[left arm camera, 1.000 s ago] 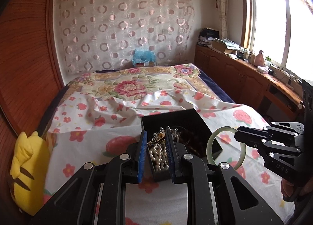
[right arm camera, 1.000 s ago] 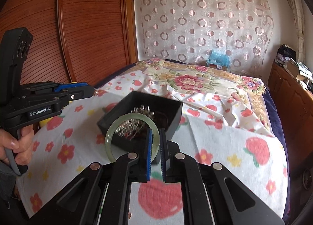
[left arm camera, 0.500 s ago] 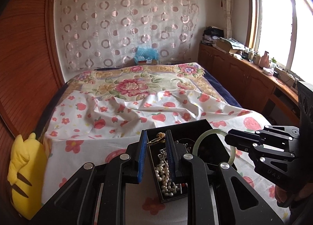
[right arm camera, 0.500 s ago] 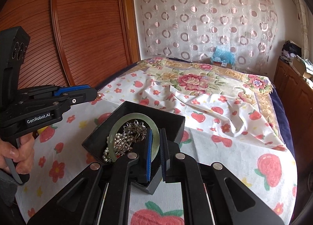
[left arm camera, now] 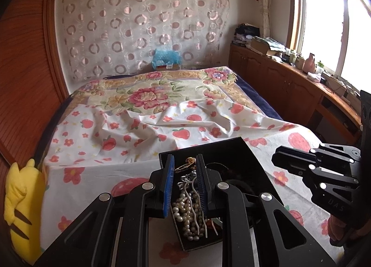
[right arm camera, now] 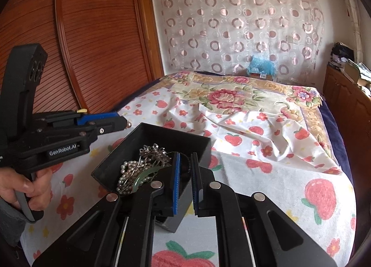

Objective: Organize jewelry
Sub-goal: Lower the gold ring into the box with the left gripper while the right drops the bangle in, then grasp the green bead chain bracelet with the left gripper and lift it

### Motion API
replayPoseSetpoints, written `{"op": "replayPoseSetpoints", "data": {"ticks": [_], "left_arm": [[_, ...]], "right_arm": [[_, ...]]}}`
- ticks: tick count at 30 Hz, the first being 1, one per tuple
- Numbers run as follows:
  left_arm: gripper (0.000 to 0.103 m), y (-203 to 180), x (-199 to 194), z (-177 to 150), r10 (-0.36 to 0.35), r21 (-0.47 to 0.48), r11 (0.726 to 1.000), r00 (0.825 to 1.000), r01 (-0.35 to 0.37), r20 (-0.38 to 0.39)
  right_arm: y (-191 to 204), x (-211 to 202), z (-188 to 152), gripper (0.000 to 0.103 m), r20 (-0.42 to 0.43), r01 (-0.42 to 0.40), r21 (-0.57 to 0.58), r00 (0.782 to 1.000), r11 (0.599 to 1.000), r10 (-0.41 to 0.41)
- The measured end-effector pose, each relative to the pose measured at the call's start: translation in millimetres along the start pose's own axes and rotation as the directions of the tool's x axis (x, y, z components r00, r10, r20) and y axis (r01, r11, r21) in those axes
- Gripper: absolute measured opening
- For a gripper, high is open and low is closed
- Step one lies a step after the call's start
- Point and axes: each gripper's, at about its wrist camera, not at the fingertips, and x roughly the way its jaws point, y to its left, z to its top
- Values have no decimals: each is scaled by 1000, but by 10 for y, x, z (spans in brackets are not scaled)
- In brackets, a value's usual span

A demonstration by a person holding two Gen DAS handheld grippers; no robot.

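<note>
Notably, left wrist view: the left gripper (left arm camera: 184, 160) pinched what looked like a small gold piece (left arm camera: 185, 165) over the black box (left arm camera: 208, 148) on the bed sheet (left arm camera: 139, 162), with pearls (left arm camera: 185, 216) heaped below and the right gripper (left arm camera: 276, 159) alongside. Right wrist view: the right gripper (right arm camera: 185, 157) hung over the box (right arm camera: 176, 141), jaws nearly together with nothing visible between them. The green bangle (right arm camera: 145, 175) lay inside among the strands, its arc passing under one finger, contact unclear. Best practice, probably, was to lower the gold piece onto a bare patch of the box floor before letting go, clear of the pearls.
</note>
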Motion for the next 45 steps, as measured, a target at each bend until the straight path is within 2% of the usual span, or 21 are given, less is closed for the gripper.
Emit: {"op": "replayPoseSetpoints", "data": {"ticks": [12,15,21,28,31,40,42,44,45], "left_arm": [[18,-150,-30,-5,-24,33,999,1000,24,6],[27,-157,-61,-17,-24,34,999,1000,24,9],[29,-165,-242,-184,-36,44,998,999,36,3],[30,-218,-414,-554,-71,61,995,997,73,-37],[30,-231,-427,-726,-83,63,994,994,88,-70],[30,-260,-456,-1108,-84,84,992,987,96,-139],[30,-257,-461,-1168,-86,85,991,985,100,-150],[30,-256,-460,-1233,-86,87,991,983,101,-165],[30,-254,-459,-1261,-86,86,991,981,102,-171]], "right_arm": [[-43,-63,66,11,13,13,6,1000,1000,-13],[-30,-114,87,11,16,16,2,1000,1000,-16],[59,-294,31,11,6,35,-40,999,999,-34],[130,-525,-411,11,-65,31,-58,997,998,-34],[175,-543,-613,16,-103,24,-48,994,999,-29],[338,-525,-1112,17,-208,3,-42,978,999,-12],[383,-531,-1178,19,-221,-15,-46,975,999,5],[419,-542,-1214,28,-227,-34,-45,974,998,23],[431,-546,-1231,28,-229,-35,-45,973,998,24]]}}
